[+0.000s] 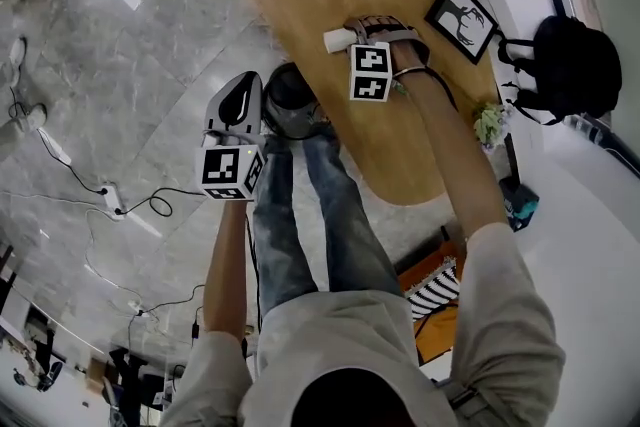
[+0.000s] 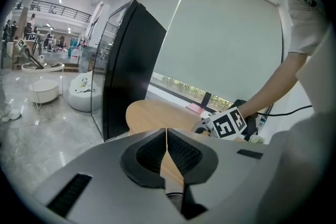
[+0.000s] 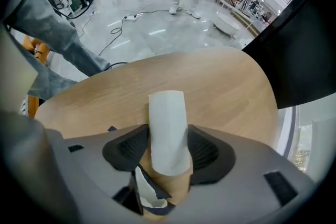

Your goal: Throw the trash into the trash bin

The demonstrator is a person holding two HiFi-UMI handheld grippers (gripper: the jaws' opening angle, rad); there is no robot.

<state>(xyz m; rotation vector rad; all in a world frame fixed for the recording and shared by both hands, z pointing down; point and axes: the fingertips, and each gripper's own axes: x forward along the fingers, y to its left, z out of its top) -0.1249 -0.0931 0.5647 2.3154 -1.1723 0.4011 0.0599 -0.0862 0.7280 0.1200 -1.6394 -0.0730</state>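
Observation:
A white paper cylinder (image 3: 168,118), like a small cup or roll, lies on the oval wooden table (image 3: 220,86). My right gripper (image 3: 168,140) points straight down over it, open, with the cylinder between its dark pads (image 3: 206,152). I cannot tell whether the pads touch it. From the head view the cylinder (image 1: 337,39) sticks out to the left of the right gripper (image 1: 352,39). My left gripper (image 2: 167,139) is shut and empty, held off the table's left edge over the floor (image 1: 238,105). Next to it on the floor stands a dark round object (image 1: 290,100), maybe the bin.
On the table's right side are a framed picture (image 1: 462,18) and a small plant (image 1: 490,123). A black backpack (image 1: 572,65) sits beyond them. A power strip with cables (image 1: 112,200) lies on the marble floor. A tall black panel (image 2: 131,65) stands behind the table.

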